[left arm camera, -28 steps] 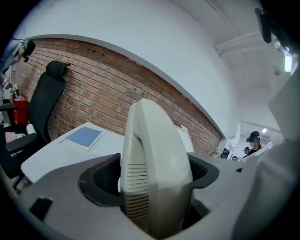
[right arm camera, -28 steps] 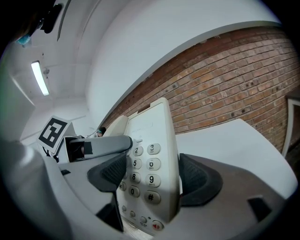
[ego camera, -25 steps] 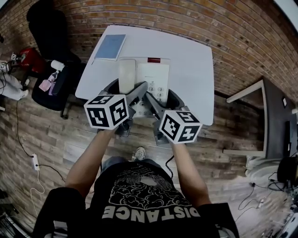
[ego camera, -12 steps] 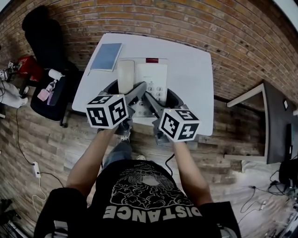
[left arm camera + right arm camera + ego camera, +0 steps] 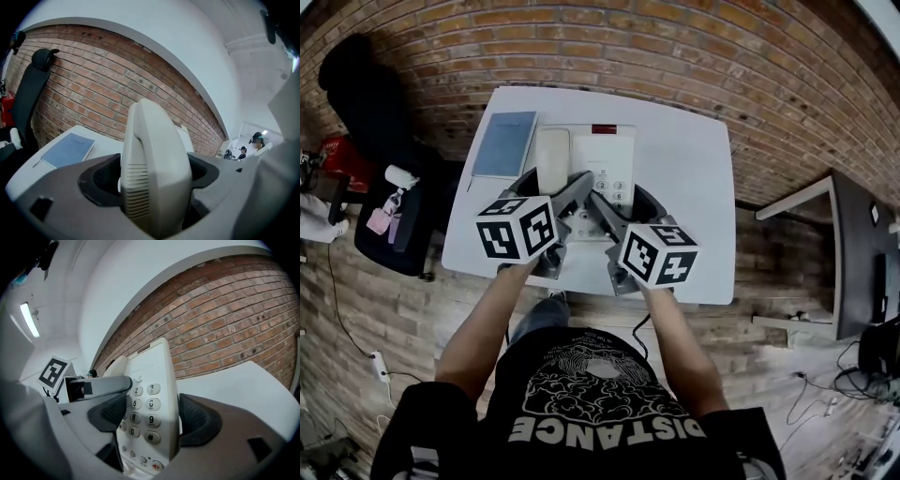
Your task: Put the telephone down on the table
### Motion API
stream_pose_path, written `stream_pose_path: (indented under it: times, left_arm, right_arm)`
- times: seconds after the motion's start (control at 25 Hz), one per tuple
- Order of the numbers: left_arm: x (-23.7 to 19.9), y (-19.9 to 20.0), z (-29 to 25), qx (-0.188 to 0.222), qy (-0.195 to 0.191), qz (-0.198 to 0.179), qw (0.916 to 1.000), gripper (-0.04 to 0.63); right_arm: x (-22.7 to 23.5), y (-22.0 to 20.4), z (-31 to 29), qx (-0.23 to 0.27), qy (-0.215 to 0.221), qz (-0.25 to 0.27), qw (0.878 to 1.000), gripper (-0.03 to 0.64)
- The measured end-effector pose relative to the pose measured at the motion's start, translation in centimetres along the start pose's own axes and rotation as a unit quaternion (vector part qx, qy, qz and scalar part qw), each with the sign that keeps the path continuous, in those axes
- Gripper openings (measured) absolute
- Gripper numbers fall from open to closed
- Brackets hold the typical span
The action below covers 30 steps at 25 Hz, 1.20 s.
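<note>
I hold a cream desk telephone point(image 5: 602, 157) between both grippers, over the white table point(image 5: 694, 178). Its handset point(image 5: 551, 155) lies along the left side of the base, and the keypad point(image 5: 621, 187) faces up. My left gripper point(image 5: 553, 184) is shut on the handset point(image 5: 154, 178) side, with a dark pad on each flank. My right gripper point(image 5: 623, 194) is shut on the keypad base point(image 5: 149, 399), its pads point(image 5: 199, 420) pressing the base edges. In both gripper views the telephone points up towards the brick wall. Whether its underside touches the table is hidden.
A blue notebook point(image 5: 502, 143) lies at the table's far left corner, also in the left gripper view point(image 5: 68, 149). A black office chair point(image 5: 380, 150) with small items stands left of the table. Another desk point(image 5: 853, 244) stands to the right. A brick wall point(image 5: 675, 47) runs behind the table.
The person has stepped closer to the table. Both grippers and the telephone now sit further over the tabletop. Both grips are unchanged.
</note>
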<state>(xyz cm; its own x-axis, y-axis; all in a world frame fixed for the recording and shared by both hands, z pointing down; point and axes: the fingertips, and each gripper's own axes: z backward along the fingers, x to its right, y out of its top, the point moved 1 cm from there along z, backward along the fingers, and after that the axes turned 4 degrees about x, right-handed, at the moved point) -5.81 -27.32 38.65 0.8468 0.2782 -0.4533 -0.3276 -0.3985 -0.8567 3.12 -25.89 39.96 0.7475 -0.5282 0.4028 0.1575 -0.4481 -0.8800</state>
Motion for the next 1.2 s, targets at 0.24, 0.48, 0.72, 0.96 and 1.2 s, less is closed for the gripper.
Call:
stream_pose_path:
  times: [0.24, 0.48, 0.72, 0.96, 1.2]
  left_arm:
    - [-4.4, 1.9, -4.9, -0.028, -0.015, 0.009, 0.9994, 0.407]
    - [-6.9, 2.0, -9.0, -0.061, -0.032, 0.019, 0.9974, 0.407]
    - [-7.9, -0.3, -12.4, -0.104, -0.05, 0.033, 0.9927, 0.407]
    - [-8.5, -4.1, -15.3, -0.154, -0.056, 0.047, 0.9853, 0.407]
    - [-8.9, -7.6, -17.5, -0.2, -0.05, 0.06, 0.9767, 0.407]
  right_arm:
    - [1.8, 1.0, -6.0, -0.01, -0.027, -0.016, 0.999, 0.33]
    - [4.2, 1.0, -9.5, -0.022, -0.059, -0.035, 0.997, 0.33]
    - [7.1, -0.6, -10.7, -0.037, -0.097, -0.059, 0.993, 0.33]
    - [10.4, -3.3, -11.0, -0.061, -0.121, -0.09, 0.987, 0.33]
    - [13.1, -6.1, -11.1, -0.086, -0.136, -0.117, 0.98, 0.329]
